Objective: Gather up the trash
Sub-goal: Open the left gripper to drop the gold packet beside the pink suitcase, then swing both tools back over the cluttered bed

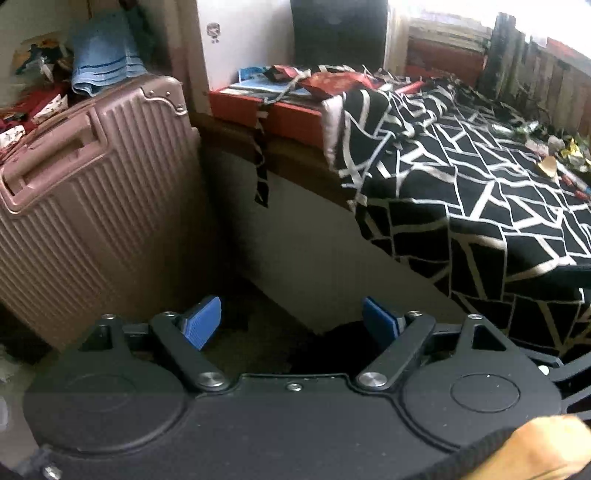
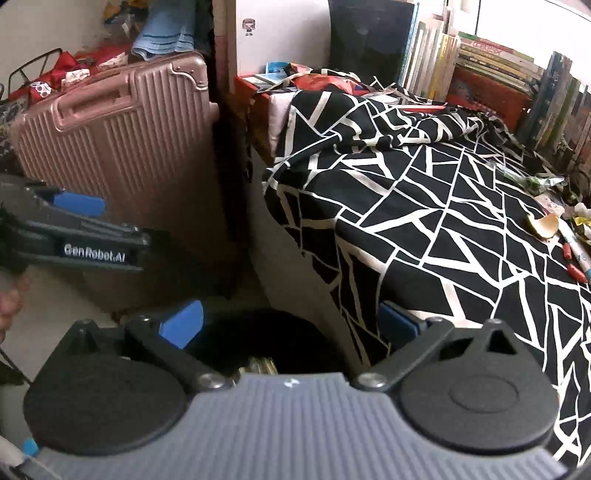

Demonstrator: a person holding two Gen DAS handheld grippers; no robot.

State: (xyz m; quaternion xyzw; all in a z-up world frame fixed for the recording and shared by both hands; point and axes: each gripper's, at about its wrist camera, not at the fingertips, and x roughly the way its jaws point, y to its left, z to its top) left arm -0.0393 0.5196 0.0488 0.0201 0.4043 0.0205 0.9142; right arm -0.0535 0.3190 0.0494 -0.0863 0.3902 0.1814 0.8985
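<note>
Blue ribbed pads on both left tongs (image 1: 291, 323) and right tongs (image 2: 291, 323) stand wide, holding nothing.

Bed draped in black cloth with white geometric lines (image 2: 424, 206), filling right side. Ribbed rose-pink hard-shell suitcase (image 1: 96, 192), upright at left, just beside bed's head end. Folded blue towel (image 1: 99, 55) behind suitcase, on cluttered red fabric. White wall panel (image 2: 280, 33) and dark rectangular panel (image 2: 369, 37) at rear. Row of upright books (image 2: 491, 62) along bed's far edge. Bright daylight from upper right. Pale floor (image 1: 317, 258) between suitcase and bed.
</note>
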